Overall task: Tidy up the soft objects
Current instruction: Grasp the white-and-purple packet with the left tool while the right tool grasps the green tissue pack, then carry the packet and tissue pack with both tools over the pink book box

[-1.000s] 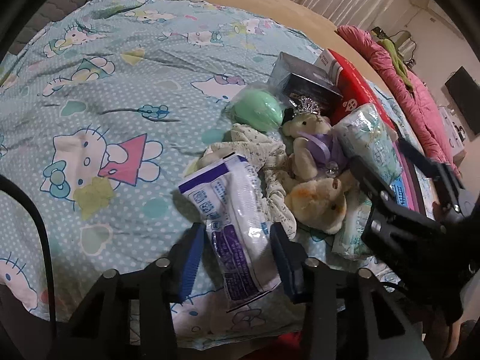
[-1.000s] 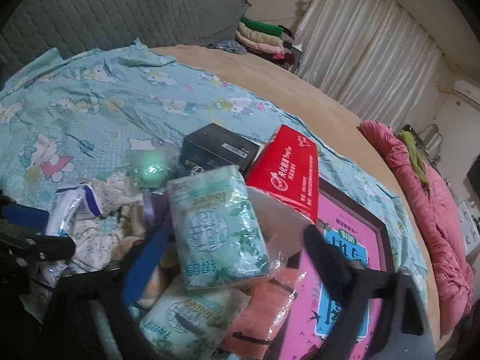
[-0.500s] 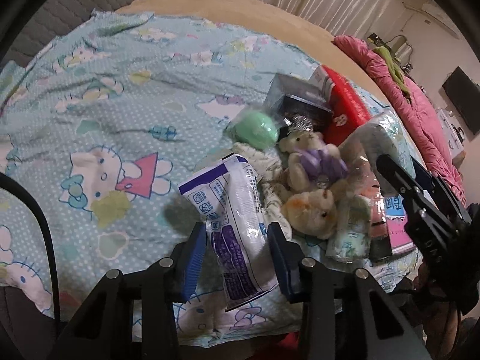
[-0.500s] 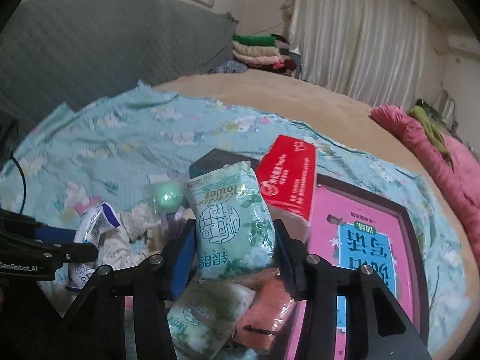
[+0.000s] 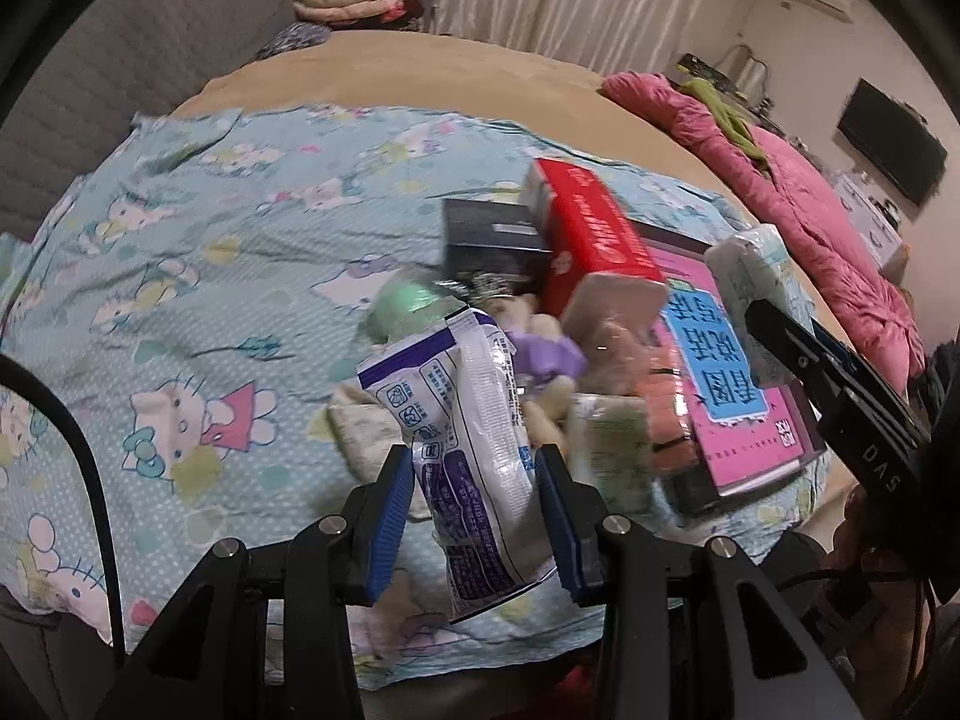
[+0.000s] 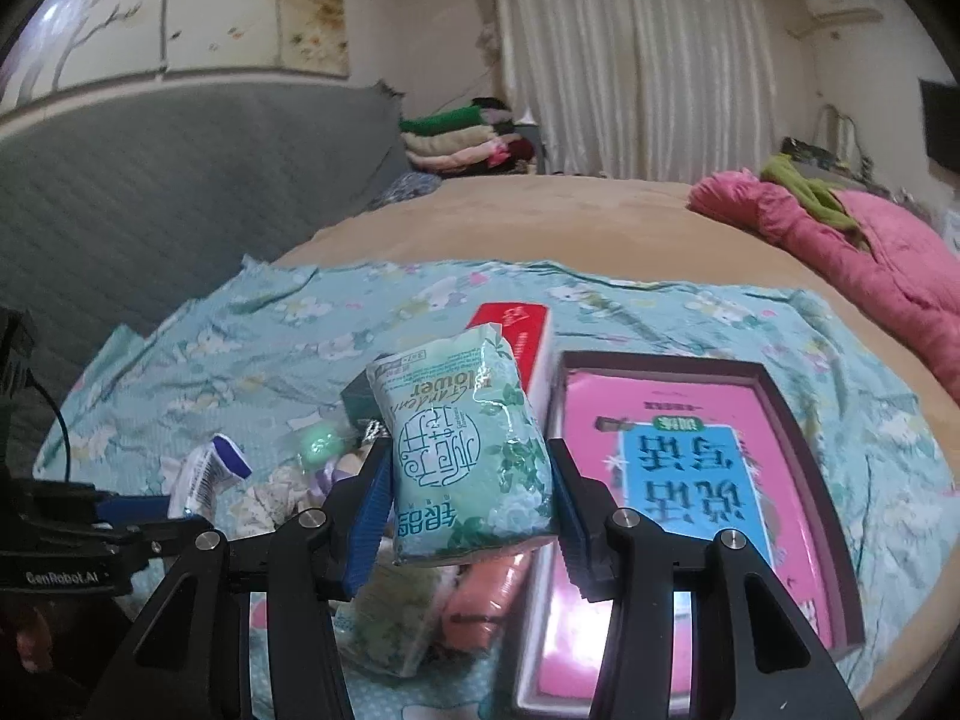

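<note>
The white-and-purple pouch (image 5: pixel 474 450) was held in the left gripper (image 5: pixel 477 516), its blue pads pressed against both long sides at a narrow setting. Its long axis ran from 6 o'clock to 12 o'clock in the left wrist view, leaning slightly left at the top, with the purple-banded end pointing away from the camera and the lower end hanging below the pads. Printed symbols and small purple text were visible on it but could not be read. It hung clear above the cartoon-cat sheet (image 5: pixel 198 276).

The green tissue pack (image 6: pixel 471 450) was clamped in the right gripper (image 6: pixel 468 516), pads on both long sides at a medium setting. Its long axis also ran from 6 to 12 o'clock, tilted slightly left at the top, and its printing appeared upside down; "Garden flower" could be made out near the top edge, above a round emblem.

At 5 o'clock beneath the pack lay an orange packet (image 6: pixel 486 600), beside another green pack (image 6: pixel 390 612). At 3 o'clock lay a pink box (image 6: pixel 690 480) with a blue label of inverted Chinese characters. At 12 o'clock stood a red carton (image 6: pixel 516 324). At 9 o'clock, a green ball (image 6: pixel 318 441) sat among the soft toys, which were blurred. The left gripper's body carried the marking "GenRobot.AI".
</note>
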`<action>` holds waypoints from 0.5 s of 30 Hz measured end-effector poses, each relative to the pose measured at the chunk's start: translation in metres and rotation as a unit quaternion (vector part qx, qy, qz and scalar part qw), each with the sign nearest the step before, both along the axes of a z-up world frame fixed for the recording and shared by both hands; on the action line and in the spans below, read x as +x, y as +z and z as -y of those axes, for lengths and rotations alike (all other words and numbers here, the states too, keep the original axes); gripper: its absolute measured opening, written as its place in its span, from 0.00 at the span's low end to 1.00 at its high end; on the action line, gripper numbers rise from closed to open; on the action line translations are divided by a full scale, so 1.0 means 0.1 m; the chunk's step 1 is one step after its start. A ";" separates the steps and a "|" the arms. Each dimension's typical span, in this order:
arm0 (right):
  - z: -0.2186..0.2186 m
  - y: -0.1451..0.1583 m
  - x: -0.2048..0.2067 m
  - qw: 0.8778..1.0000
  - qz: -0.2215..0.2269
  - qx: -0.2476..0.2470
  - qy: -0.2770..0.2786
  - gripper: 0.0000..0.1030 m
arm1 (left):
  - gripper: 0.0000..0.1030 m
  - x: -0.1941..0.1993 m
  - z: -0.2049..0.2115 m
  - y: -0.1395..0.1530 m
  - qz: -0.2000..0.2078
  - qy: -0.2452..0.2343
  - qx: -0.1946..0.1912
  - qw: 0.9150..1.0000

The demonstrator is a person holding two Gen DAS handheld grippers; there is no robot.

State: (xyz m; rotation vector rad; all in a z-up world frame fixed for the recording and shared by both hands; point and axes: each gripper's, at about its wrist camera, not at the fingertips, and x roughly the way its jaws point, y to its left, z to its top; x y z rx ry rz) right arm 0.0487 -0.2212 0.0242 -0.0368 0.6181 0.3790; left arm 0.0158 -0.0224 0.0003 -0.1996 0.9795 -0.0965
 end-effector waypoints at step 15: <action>0.71 0.18 -0.07 0.996 0.019 0.041 -0.082 0.49 | 0.41 0.13 0.77 0.33 0.029 -0.072 0.031 0.997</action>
